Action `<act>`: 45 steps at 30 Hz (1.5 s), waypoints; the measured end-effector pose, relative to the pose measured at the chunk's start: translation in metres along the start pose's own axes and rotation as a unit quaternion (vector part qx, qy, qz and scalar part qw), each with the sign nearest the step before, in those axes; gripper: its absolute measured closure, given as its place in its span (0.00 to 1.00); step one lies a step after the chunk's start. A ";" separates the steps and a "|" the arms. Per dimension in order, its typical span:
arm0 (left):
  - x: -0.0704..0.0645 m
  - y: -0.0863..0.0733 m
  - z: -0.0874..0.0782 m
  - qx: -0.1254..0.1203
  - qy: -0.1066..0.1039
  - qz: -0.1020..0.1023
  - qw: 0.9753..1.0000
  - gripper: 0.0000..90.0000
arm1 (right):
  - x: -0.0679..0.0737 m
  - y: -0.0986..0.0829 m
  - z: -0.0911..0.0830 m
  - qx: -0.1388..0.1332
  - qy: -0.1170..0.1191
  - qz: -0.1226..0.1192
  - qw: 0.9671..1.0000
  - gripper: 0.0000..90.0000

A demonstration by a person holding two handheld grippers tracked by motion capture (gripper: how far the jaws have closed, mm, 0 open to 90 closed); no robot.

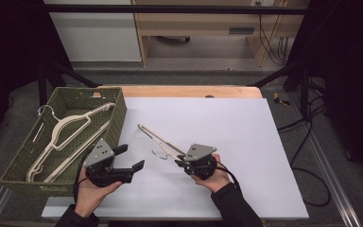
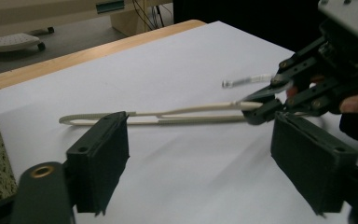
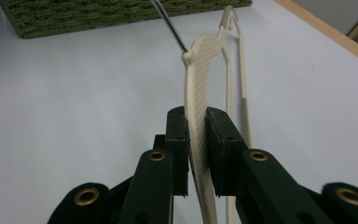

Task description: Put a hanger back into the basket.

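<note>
Now, my right hand-held gripper (image 1: pixel 182 162) clamped tight on cream plastic hanger (image 1: pixel 158 140), jaws pinching its flat arm near metal hook (image 1: pixel 158 153). Hanger stretches from jaws toward 10 o'clock over white desk (image 1: pixel 227 142), far end near woven green basket (image 1: pixel 118 116). My left hand-held gripper (image 1: pixel 132 158) wide open, holding nothing, at 9 o'clock of right one, beside basket. Two more hangers (image 1: pixel 66 130) lie in basket.

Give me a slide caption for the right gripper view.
Right tongs shut on a cream hanger above the white table, green basket behind.
</note>
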State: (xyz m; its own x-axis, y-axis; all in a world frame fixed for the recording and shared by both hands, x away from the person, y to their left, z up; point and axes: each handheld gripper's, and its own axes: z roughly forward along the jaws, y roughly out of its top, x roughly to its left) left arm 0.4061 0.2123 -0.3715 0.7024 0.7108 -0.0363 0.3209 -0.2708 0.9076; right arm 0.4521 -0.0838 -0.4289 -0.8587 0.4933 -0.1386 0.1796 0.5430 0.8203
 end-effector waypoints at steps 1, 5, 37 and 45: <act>0.000 0.000 0.000 0.000 0.000 0.000 1.000 0.19 | 0.000 0.000 0.000 0.000 0.000 0.000 1.000 0.89; -0.001 -0.001 0.004 0.009 -0.003 0.008 1.000 0.16 | -0.010 0.000 -0.014 -0.006 -0.018 0.007 1.000 0.92; -0.020 0.018 0.058 0.080 -0.080 0.091 0.989 0.45 | -0.005 0.014 -0.053 -0.045 0.097 0.020 0.994 0.96; -0.023 0.015 0.061 0.096 -0.091 0.103 0.986 0.67 | 0.001 0.017 -0.052 -0.045 0.126 0.013 0.991 0.96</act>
State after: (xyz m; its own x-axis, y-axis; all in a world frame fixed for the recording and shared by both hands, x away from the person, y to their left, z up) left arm 0.4337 0.1527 -0.3825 0.8625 0.5036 0.0500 0.2613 -0.5278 0.8082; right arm 0.4295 -0.1097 -0.3856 -0.9490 0.3148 0.0164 0.1687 0.4635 0.8699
